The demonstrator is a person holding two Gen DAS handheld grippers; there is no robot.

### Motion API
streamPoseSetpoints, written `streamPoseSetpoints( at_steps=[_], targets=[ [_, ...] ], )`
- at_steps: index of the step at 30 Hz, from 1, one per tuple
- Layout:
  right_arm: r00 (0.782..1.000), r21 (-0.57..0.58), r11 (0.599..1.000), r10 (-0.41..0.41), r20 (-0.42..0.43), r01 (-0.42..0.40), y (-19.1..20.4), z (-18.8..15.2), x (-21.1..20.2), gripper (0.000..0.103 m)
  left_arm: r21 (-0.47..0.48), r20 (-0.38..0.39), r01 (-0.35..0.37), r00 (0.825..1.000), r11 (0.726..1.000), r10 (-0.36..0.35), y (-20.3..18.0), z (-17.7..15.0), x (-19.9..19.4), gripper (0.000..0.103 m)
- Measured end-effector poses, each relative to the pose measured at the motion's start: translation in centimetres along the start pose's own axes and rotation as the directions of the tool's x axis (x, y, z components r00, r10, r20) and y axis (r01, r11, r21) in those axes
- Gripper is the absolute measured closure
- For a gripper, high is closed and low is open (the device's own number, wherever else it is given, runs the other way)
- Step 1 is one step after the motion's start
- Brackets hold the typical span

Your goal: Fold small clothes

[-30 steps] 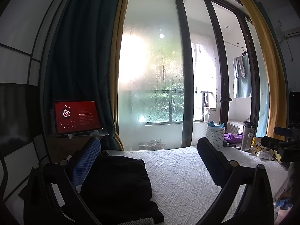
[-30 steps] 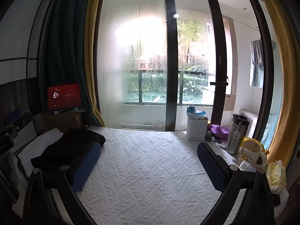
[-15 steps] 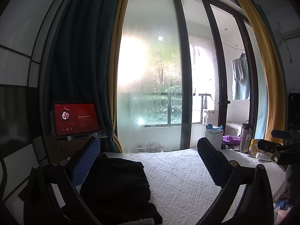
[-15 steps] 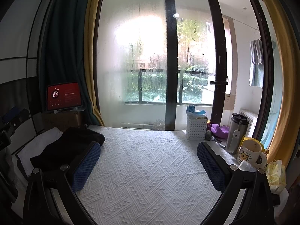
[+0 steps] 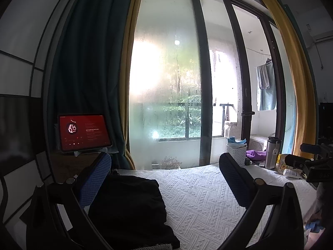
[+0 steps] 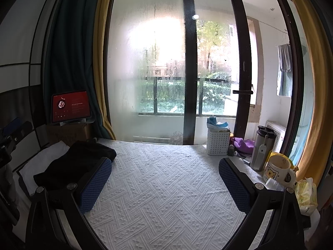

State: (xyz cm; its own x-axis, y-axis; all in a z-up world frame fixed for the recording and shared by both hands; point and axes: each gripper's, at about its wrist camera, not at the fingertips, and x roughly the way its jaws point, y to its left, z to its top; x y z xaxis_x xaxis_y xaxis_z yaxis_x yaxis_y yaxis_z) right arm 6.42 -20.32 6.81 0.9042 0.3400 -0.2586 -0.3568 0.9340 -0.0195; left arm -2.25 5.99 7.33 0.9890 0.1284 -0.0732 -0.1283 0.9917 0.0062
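Note:
A folded black garment (image 5: 129,210) lies at the left of the white textured cloth (image 5: 199,191), partly under my left gripper's left finger. My left gripper (image 5: 164,177) hangs open above the cloth with nothing between its blue pads (image 5: 93,181). In the right wrist view the same black garment (image 6: 77,164) rests at the left on a white pillow-like sheet (image 6: 39,164). My right gripper (image 6: 164,179) is open too and empty, over the bare middle of the cloth (image 6: 166,187). The right gripper's body (image 5: 312,164) shows at the right edge of the left wrist view.
A red-screened tablet (image 6: 70,106) stands on a box at the back left. At the right sit a white basket (image 6: 218,143), purple cloth (image 6: 243,145), steel flask (image 6: 262,148), bear mug (image 6: 276,168) and tissue pack (image 6: 306,193). Glass doors and curtains close the far side.
The left wrist view has tilted slightly upward and the right gripper's body has drifted a little in it. The garment and both open grippers are otherwise unchanged.

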Motion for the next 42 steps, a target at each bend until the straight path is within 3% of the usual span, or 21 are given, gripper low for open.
streamPoseSetpoints(
  at_steps=[42],
  targets=[
    [1.0, -0.002, 1.0, 0.001, -0.005, -0.001, 0.0, -0.05, 0.07, 0.0, 0.007, -0.011, 0.025, 1.0, 1.0, -0.025, -0.06, -0.19, 0.49, 0.001]
  ],
)
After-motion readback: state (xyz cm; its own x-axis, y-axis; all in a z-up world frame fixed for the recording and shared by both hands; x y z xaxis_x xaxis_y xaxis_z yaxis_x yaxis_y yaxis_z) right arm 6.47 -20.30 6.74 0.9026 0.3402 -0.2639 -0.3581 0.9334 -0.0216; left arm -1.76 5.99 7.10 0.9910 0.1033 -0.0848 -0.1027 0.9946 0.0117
